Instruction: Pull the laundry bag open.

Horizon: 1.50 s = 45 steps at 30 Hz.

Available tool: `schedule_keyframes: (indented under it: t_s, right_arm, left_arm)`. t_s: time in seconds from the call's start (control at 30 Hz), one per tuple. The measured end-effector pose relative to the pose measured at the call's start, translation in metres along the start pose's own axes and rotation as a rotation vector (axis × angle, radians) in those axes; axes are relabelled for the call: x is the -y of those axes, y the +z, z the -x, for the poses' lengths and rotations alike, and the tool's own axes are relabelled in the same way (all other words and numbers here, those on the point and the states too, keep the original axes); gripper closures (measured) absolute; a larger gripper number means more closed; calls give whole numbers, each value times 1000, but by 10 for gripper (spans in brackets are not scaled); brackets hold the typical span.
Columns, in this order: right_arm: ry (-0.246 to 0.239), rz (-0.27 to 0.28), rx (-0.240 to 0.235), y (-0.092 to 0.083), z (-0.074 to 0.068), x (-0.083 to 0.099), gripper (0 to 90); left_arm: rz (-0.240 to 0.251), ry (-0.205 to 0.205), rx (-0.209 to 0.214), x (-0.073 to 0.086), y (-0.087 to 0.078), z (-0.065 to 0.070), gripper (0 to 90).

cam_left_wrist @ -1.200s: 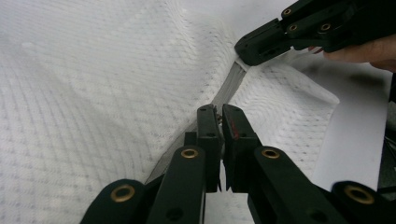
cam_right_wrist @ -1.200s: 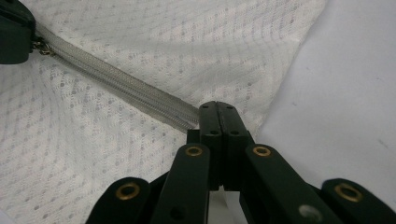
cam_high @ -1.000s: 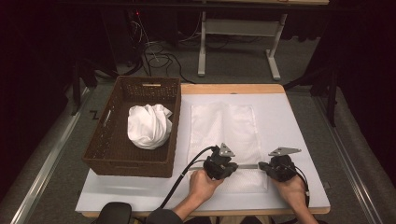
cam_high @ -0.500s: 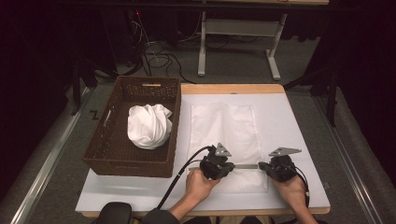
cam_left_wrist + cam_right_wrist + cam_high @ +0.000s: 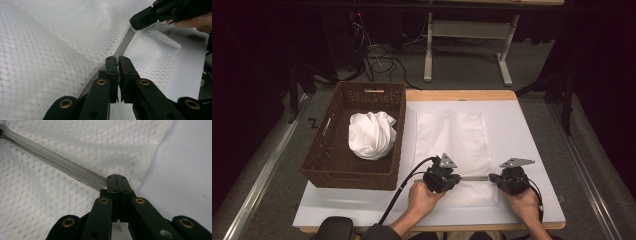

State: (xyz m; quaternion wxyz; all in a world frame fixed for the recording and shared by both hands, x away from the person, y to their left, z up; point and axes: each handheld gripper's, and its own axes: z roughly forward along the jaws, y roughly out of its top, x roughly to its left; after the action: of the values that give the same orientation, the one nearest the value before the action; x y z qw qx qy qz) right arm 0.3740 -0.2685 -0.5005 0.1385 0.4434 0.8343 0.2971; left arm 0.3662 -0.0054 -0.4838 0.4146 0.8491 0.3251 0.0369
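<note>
Both grippers' jaws clamped on mesh bag [image 5: 455, 145] zipper [image 5: 57, 167]

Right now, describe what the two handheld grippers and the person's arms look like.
Both the left gripper and the right gripper are black, each topped by a grey three-cornered plate. Their jaws are flat black bars on black linkage arms with brass-coloured rivets. A black cable trails from the left gripper. The left arm has a dark sleeve at the bottom edge.

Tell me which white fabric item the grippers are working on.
The flat white mesh laundry bag on the white table mat, with both grippers clamped on its grey zipper. The crumpled white cloth sits untouched in the brown wicker basket.
</note>
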Motion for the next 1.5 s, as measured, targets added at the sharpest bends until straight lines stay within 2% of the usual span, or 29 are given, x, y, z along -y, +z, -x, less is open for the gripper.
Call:
schedule_keyframes:
  t_s: [0.43, 0.7, 1.5]
  right_arm:
    - [-7, -1, 0, 0, 0, 0, 900]
    - [-12, 5, 3, 0, 0, 1, 900]
    - [-5, 4, 3, 0, 0, 1, 900]
  left_arm:
    - [2, -5, 1, 3, -5, -3, 861]
    - [6, -9, -14, 5, -9, -3, 860]
    - [28, -42, -50, 18, -31, -18, 860]
